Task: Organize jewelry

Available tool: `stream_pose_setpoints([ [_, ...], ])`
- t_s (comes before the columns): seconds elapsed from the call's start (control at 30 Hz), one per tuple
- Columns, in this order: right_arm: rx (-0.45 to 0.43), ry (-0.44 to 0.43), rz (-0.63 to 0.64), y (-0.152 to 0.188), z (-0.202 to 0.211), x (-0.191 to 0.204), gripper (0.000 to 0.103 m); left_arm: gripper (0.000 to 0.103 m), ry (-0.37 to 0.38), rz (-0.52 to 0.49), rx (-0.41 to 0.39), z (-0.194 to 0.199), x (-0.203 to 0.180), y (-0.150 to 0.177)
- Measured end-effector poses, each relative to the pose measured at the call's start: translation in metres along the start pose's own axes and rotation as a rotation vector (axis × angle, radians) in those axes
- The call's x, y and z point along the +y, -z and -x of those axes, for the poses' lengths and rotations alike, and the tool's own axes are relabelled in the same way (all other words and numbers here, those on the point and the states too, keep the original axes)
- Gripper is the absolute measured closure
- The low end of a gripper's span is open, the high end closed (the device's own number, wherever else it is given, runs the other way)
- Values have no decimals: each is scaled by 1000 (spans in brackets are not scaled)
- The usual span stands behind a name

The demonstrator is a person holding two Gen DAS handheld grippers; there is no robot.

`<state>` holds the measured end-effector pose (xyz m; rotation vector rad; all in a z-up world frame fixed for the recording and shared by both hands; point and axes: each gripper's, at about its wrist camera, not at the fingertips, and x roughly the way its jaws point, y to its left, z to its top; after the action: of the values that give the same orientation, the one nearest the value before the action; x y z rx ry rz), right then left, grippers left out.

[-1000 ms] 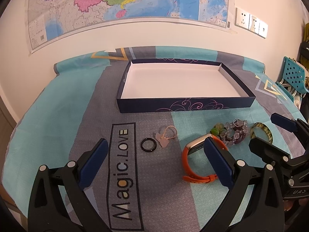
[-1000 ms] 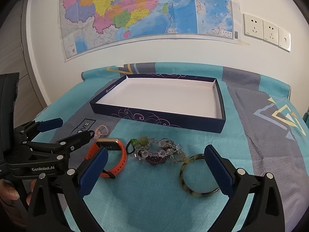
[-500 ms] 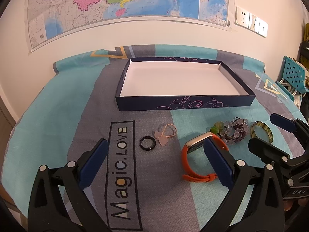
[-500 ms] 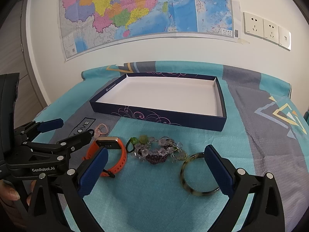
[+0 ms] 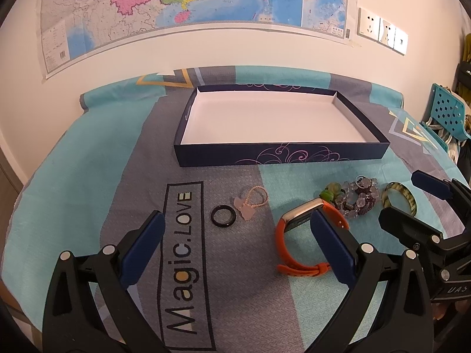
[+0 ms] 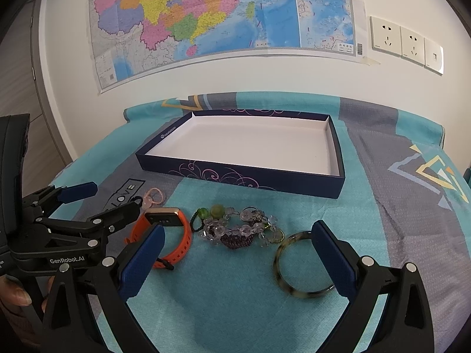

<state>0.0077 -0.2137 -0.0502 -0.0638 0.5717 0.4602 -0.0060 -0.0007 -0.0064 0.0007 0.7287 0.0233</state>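
Here, in the left wrist view, the left gripper (image 5: 235, 235) is seen with its two blue-padded fingers (image 5: 141, 247) spread wide and nothing held between them. Between and just beyond the fingers, on a teal and grey cloth (image 5: 88, 182) printed with "Magic.LOVE", a black ring (image 5: 223, 216) lies flat. Just beside it to the right a pink charm on a thin chain (image 5: 250, 203) is found, close to the ring but whether touching cannot be told. Further right an orange watch (image 5: 300, 241) stands on its edge, partly hidden by the right-hand finger. Beyond the watch a heap of beaded bracelets (image 5: 353, 197) and a mottled bangle (image 5: 403, 197) are laid. The right gripper (image 5: 412, 203) enters from the right edge, its fingers apart, over the bangle. A shallow dark-blue box (image 5: 279, 156) with a white floor sits further back, nothing in it, and a map (image 5: 188, 3) is pinned to the wall.

In the right wrist view, the right gripper (image 6: 238, 253) is likewise spread, gripping nothing. The bangle (image 6: 300, 264) lies flat near its right-hand finger, the beaded bracelets (image 6: 238, 229) ahead between the fingers, and the watch (image 6: 167, 235) by the left-hand finger. The left gripper (image 6: 109, 200) is seen at the left, open, near the pink charm (image 6: 153, 197). The box (image 6: 244, 179) stands behind all the jewelry, apart from it.
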Motion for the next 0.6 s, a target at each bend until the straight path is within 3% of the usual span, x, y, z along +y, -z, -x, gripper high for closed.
stream_pose_setpoints([
  [0.6,1,-5,-1,-2,1,-5,7,6,22,-11,17,-4,-4,0],
])
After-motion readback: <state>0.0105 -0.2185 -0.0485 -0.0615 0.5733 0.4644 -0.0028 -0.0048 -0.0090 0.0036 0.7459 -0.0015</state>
